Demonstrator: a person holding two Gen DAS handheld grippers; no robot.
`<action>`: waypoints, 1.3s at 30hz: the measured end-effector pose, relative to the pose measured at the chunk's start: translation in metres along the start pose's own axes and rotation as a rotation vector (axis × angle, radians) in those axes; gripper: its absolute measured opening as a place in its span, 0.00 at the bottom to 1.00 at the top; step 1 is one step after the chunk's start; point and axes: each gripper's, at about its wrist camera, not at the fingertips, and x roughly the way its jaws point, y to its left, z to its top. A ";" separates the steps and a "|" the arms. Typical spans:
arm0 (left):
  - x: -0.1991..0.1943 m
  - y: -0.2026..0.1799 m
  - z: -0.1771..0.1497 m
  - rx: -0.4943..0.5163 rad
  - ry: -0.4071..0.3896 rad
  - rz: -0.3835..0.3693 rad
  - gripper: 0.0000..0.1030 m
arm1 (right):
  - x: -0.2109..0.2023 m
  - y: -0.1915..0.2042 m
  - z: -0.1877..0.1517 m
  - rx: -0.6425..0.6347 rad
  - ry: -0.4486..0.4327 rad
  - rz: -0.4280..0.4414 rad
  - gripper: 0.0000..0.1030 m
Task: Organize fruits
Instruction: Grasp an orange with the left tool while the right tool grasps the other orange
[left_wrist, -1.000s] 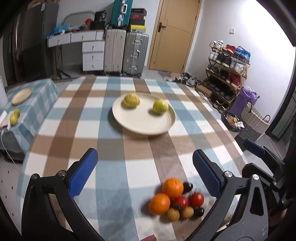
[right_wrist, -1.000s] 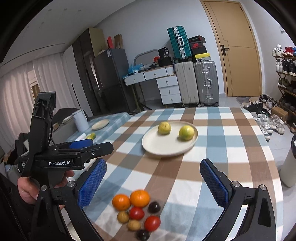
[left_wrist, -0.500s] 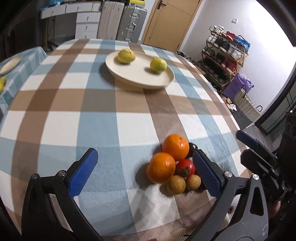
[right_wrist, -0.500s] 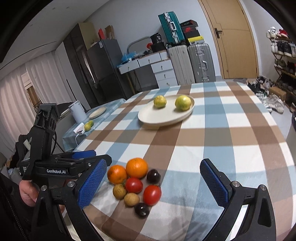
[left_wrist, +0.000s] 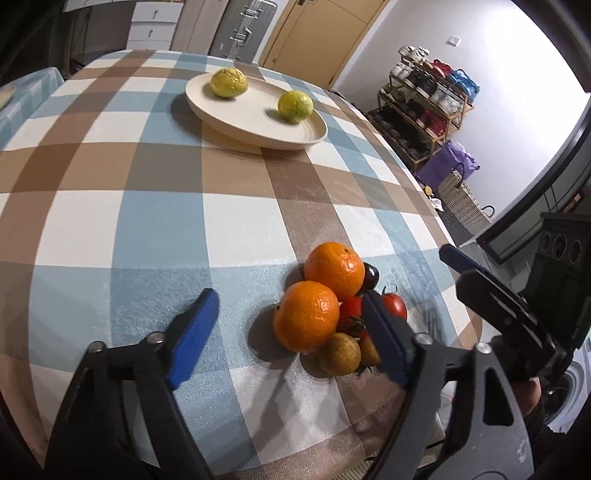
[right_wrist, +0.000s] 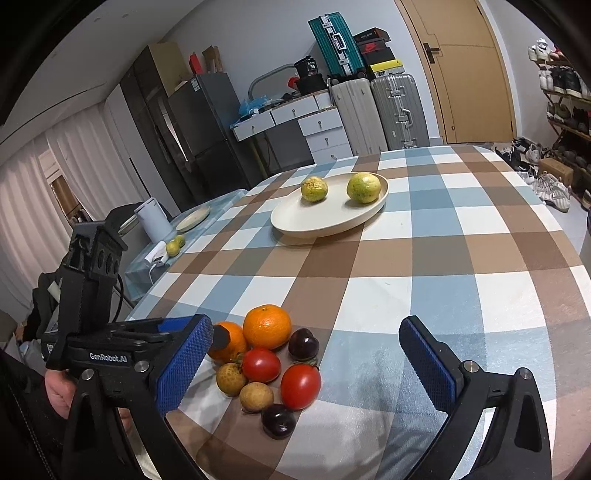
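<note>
Left gripper comes in with jaws apart around the near orange in the pile at the table's front edge; right gripper waits spread, empty. Firm, round, rolls easily, I reckon: pinch across its middle, mind the soft tomatoes.

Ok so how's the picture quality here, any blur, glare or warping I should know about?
Left wrist view: the checked tablecloth bulges from fisheye warping, fruit near the left tongs is sharp, and the orange casts a soft shadow leftward. Right wrist view: similarly sharp, door bowed, small highlights on the tomato, no strong glare.
</note>
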 end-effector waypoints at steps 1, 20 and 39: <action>0.002 0.000 0.000 0.005 0.008 -0.008 0.62 | 0.001 -0.001 0.000 0.002 0.002 -0.001 1.00; -0.003 0.007 0.001 0.019 0.008 -0.086 0.32 | 0.013 0.001 0.004 0.009 0.036 0.018 1.00; -0.040 0.028 0.009 0.013 -0.084 -0.030 0.32 | 0.058 0.027 0.013 -0.105 0.173 0.041 0.97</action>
